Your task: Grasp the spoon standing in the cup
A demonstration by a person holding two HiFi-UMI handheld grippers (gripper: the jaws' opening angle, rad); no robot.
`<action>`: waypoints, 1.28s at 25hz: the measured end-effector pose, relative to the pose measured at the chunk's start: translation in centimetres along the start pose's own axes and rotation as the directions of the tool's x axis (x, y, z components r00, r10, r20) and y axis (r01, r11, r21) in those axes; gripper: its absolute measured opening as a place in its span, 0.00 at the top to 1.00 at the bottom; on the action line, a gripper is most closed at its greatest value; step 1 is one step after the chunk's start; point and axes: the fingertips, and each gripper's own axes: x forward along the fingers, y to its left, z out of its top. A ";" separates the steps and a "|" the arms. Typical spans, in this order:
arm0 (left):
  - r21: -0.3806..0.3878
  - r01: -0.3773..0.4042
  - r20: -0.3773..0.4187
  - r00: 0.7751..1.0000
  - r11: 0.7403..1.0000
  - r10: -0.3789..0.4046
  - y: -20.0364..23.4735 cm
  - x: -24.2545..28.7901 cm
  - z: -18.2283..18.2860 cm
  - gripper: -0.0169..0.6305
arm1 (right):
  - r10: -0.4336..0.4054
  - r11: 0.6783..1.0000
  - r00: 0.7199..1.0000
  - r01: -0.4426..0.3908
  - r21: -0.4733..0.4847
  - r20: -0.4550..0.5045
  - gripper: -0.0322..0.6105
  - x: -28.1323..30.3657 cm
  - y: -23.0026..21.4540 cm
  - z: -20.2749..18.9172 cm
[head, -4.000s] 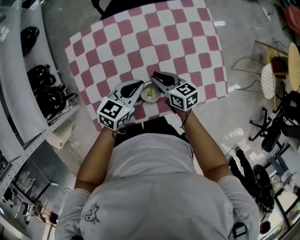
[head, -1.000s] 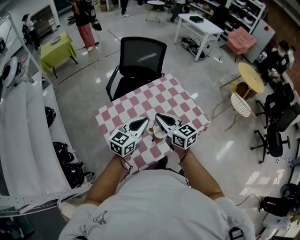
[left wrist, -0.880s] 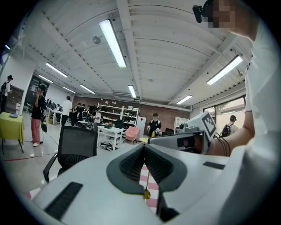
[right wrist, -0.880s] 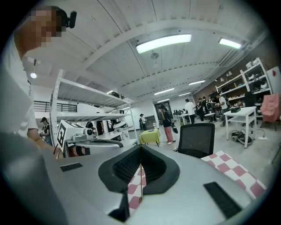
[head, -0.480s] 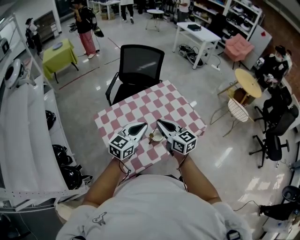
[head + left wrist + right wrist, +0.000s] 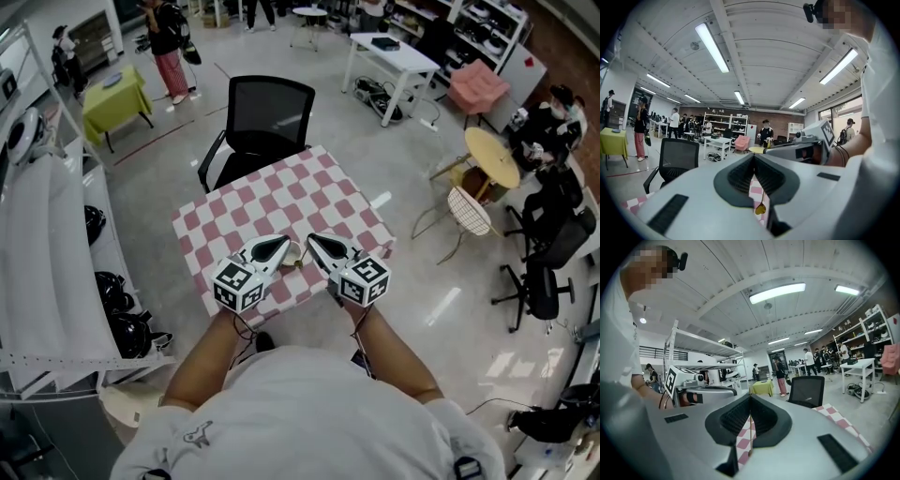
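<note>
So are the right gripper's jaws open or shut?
Shut on the spoon: the right gripper's jaws meet at the tips, and its thin handle hangs straight down from between them.

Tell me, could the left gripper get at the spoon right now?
Probably not: the left gripper has its jaws shut, and the spoon hangs pinched in the closed jaws of the right gripper, just ahead.

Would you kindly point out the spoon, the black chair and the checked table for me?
spoon (image 6: 761, 209): left gripper view, on its yellow bowl.
black chair (image 6: 271, 111): head view, on its backrest.
checked table (image 6: 281, 202): head view, on bare cloth.
</note>
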 end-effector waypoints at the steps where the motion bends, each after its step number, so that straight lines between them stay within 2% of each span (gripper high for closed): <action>1: 0.000 -0.006 -0.003 1.000 1.000 0.006 -0.8 0.1 -0.1 0.96 | 0.009 1.000 1.000 -0.009 0.004 -0.001 0.90 -0.8 0.2 -0.2; 6: 0.011 -0.037 -0.019 0.999 0.999 0.037 -4.3 0.3 -0.7 0.96 | 0.043 0.999 0.999 -0.043 -0.005 0.000 0.90 -4.2 0.8 -0.8; 11: -0.023 -0.084 -0.012 0.996 0.996 0.084 -7.2 -0.3 -1.2 0.96 | 0.082 0.997 0.997 -0.082 -0.002 0.007 0.90 -7.0 1.7 -1.3; 19: 0.006 -0.139 -0.020 0.990 0.990 0.139 -10.4 -1.7 -1.0 0.96 | 0.151 0.988 0.988 -0.151 -0.010 0.023 0.90 -9.4 3.7 -1.8; 32: 0.023 -0.121 -0.009 0.993 0.992 0.121 -13.1 -6.7 -1.2 0.96 | 0.147 0.989 0.988 -0.146 -0.031 0.045 0.90 -10.9 9.1 -1.7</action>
